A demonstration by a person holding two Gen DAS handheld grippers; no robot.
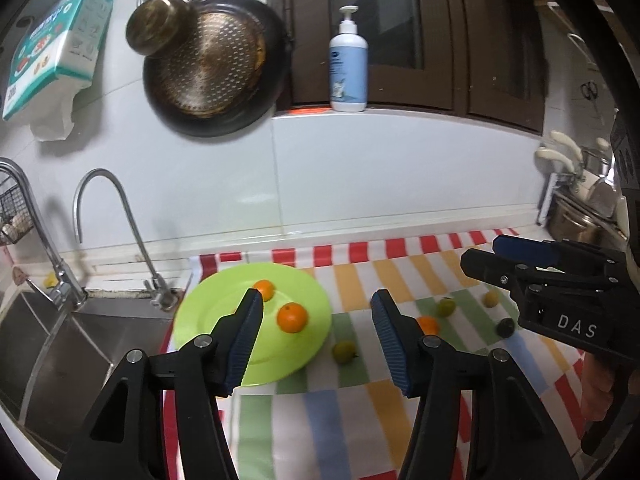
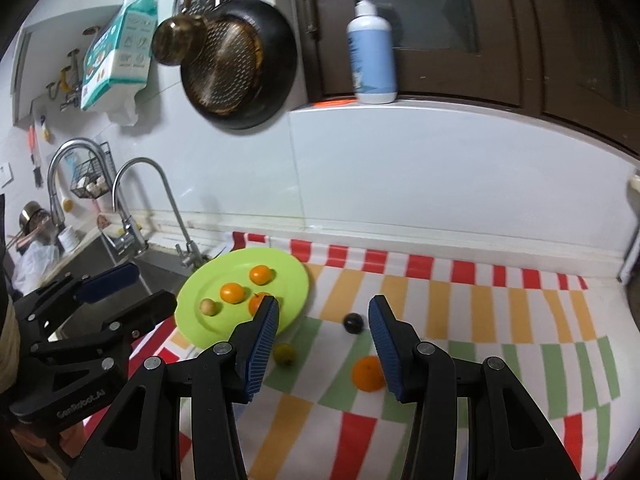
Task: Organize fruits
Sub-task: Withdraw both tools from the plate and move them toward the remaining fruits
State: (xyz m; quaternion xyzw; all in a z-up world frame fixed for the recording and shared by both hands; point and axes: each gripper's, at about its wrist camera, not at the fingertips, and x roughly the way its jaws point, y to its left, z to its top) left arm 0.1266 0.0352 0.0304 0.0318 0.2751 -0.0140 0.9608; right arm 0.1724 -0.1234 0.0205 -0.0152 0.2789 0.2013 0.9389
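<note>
A lime-green plate (image 1: 208, 320) (image 2: 288, 276) sits on the striped cloth beside the sink. The right wrist view shows three oranges (image 2: 233, 293) and a small pale fruit (image 2: 209, 306) on it; in the left wrist view two oranges (image 1: 292, 317) show. Loose on the cloth lie an orange (image 2: 367, 374) (image 1: 428, 325), a green fruit (image 2: 284, 354) (image 1: 345, 352), a dark fruit (image 2: 353, 323) (image 1: 506, 327), another green fruit (image 1: 446, 306) and a yellowish one (image 1: 490, 299). My left gripper (image 1: 318, 294) (image 2: 154, 284) hangs open above the plate's right edge, empty. Over the loose fruit, the right gripper (image 2: 323, 300) (image 1: 482, 250) is open and empty.
A steel sink (image 1: 80, 344) with two faucets (image 1: 132, 224) lies left of the cloth (image 2: 480, 320). A dark pan (image 1: 212, 68) and a tissue pack (image 1: 60, 44) hang on the wall. A pump bottle (image 1: 349, 60) stands on the window ledge. Pots (image 1: 580, 208) stand at the far right.
</note>
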